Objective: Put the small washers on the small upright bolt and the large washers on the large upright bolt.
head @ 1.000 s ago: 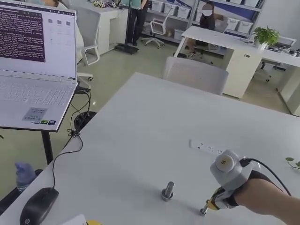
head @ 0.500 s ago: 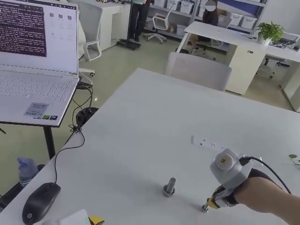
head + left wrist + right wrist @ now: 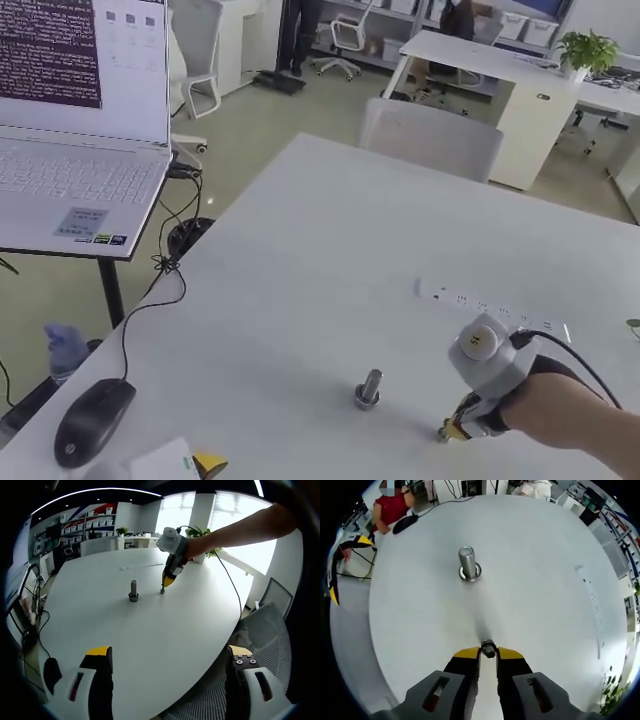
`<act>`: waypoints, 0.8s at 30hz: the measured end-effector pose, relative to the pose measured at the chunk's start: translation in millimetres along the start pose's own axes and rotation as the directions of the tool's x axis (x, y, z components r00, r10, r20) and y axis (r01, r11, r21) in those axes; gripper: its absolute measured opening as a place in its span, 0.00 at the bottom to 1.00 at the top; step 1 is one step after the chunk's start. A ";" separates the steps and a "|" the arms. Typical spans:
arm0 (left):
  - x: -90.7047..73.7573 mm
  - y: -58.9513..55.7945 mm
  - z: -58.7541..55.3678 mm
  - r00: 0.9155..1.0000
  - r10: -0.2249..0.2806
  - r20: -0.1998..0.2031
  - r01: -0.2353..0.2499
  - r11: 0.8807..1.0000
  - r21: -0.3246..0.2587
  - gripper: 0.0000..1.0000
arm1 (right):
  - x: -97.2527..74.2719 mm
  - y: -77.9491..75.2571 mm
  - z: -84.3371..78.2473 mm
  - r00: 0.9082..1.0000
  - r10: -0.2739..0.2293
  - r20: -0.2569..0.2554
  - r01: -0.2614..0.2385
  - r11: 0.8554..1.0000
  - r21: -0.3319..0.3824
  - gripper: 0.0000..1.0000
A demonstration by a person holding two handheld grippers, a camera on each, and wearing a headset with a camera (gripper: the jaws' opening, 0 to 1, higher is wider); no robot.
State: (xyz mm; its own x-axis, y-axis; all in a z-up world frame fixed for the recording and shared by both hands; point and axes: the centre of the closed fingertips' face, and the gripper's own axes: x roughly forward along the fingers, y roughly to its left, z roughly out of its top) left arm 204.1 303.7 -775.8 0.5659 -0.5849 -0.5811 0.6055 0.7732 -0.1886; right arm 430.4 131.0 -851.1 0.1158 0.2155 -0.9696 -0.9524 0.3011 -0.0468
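Observation:
The large bolt [image 3: 368, 388] stands upright on the white table [image 3: 300, 270], seen also as the large bolt [image 3: 133, 590] and the large bolt [image 3: 468, 562]. To its right stands the small bolt [image 3: 443, 434], thin and short. My right gripper [image 3: 455, 430] points down at it, and the right gripper [image 3: 488, 655] has its yellow-tipped jaws nearly together around the small bolt's top [image 3: 488, 649]. From the left gripper view the right gripper [image 3: 169, 577] touches the small bolt [image 3: 162, 590]. My left gripper [image 3: 167, 655] hangs wide open near the table's edge, holding nothing.
An open laptop [image 3: 70, 170] sits on a stand at the left, with a black mouse [image 3: 92, 420] at the table's near left corner. A white power strip [image 3: 490, 305] lies beyond the bolts. A grey chair [image 3: 430, 140] stands at the far edge.
The head camera has tilted and shifted a little. The right gripper stays at the small bolt and both bolts keep their places.

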 end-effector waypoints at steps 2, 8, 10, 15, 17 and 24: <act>-0.5 0.5 -0.3 1.000 0.001 -0.002 -0.001 1.000 -0.002 0.94 | 2.7 -0.3 -0.9 1.000 0.001 -0.003 -0.001 1.000 -0.003 0.13; -0.9 0.8 -1.2 1.000 0.002 -0.005 -0.002 1.000 -0.007 0.93 | 9.0 -0.2 -3.2 1.000 0.001 -0.012 -0.001 1.000 -0.010 0.13; -0.9 0.7 -1.0 1.000 0.002 -0.005 -0.002 1.000 -0.008 0.93 | 10.3 0.1 -3.8 1.000 0.000 -0.015 0.000 1.000 -0.013 0.13; 0.1 1.1 1.3 1.000 0.005 -0.001 -0.005 1.000 -0.016 0.93 | 13.5 -1.1 -5.2 1.000 -0.001 -0.021 0.001 1.000 -0.017 0.13; -0.3 1.6 3.6 1.000 0.006 0.007 -0.005 1.000 -0.022 0.93 | 14.6 -1.0 -5.5 1.000 -0.002 -0.023 0.001 1.000 -0.018 0.13; -1.5 1.6 6.4 1.000 0.006 0.009 -0.006 1.000 -0.015 0.93 | 16.5 -0.6 -5.4 1.000 -0.004 -0.020 0.003 1.000 -0.019 0.13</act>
State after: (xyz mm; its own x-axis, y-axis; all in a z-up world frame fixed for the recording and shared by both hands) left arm 207.8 304.2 -770.2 0.5746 -0.5824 -0.5750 0.5935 0.7803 -0.1973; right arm 431.3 129.3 -868.4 0.1137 0.1956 -0.9741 -0.9572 0.2842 -0.0547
